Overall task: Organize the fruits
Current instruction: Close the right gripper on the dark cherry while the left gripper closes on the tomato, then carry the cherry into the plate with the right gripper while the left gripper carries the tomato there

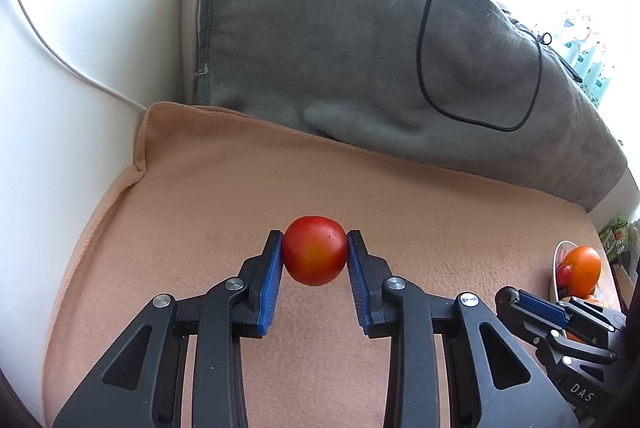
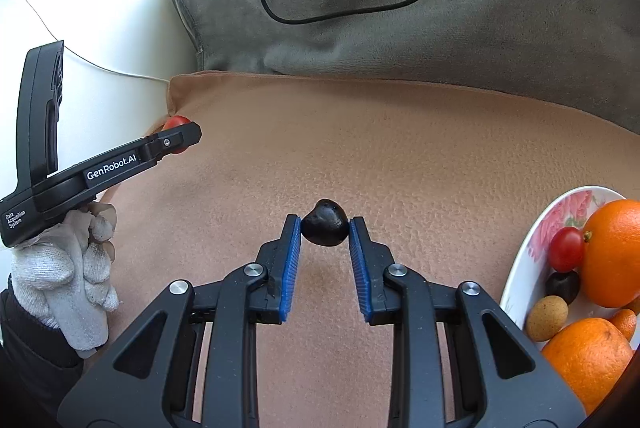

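Observation:
My left gripper point(image 1: 315, 250) is shut on a red cherry tomato point(image 1: 315, 250), held over the tan cloth point(image 1: 200, 188). It also shows in the right wrist view point(image 2: 180, 136) at the far left with the tomato point(image 2: 175, 122) at its tip. My right gripper point(image 2: 325, 228) is shut on a small dark fruit point(image 2: 325, 223), above the cloth. A floral plate point(image 2: 532, 248) at the right holds two oranges point(image 2: 612, 252), a cherry tomato point(image 2: 566, 249), a dark fruit point(image 2: 563, 286) and a small brown fruit point(image 2: 547, 318).
A grey cushion point(image 1: 360, 48) with a black cable point(image 1: 424, 68) lies behind the cloth. A white wall panel point(image 1: 80, 68) with a thin white cord stands at the left. The right gripper point(image 1: 560, 316) and plate point(image 1: 558, 260) show at the left view's right edge.

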